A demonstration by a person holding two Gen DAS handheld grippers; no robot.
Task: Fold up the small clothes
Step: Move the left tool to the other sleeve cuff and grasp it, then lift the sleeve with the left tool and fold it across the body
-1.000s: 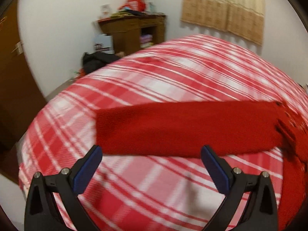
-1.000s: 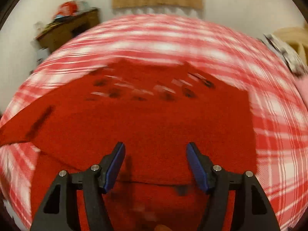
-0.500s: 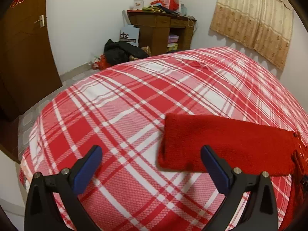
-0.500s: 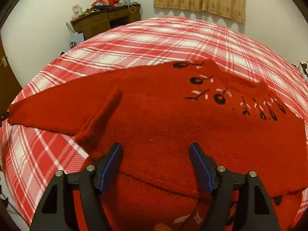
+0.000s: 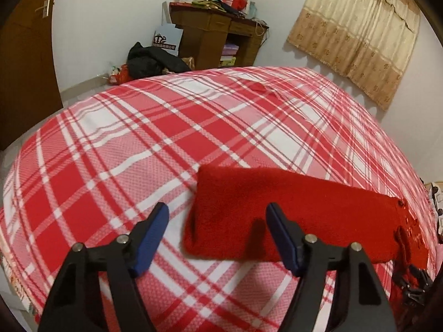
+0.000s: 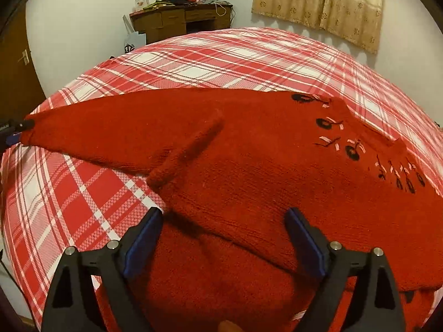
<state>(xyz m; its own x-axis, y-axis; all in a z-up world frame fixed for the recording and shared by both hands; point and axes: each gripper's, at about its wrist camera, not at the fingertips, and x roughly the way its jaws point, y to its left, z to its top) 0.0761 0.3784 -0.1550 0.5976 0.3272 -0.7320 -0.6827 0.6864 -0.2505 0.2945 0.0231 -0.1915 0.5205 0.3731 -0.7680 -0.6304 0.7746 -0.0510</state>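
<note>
A red knitted sweater with black and pink embroidery near the neck lies on the red-and-white plaid bed. Its lower part is doubled over on itself. One sleeve stretches out flat to the left. My left gripper hangs just over the sleeve's cuff end with its jaws closing. The cuff lies between the blue pads, and the left pad stands apart from it. My right gripper hovers over the sweater's folded edge near its left side, jaws opening and holding nothing. The left gripper's tip shows at the cuff in the right wrist view.
A wooden desk piled with boxes stands against the far wall, with a heap of dark clothes on the floor beside it. A brown door is at the left and beige curtains at the right. The bed's edge drops off at the left.
The left gripper's jaws have narrowed and the cuff now lies between them. The right gripper's jaws have widened and it has shifted toward the sweater's left side.
</note>
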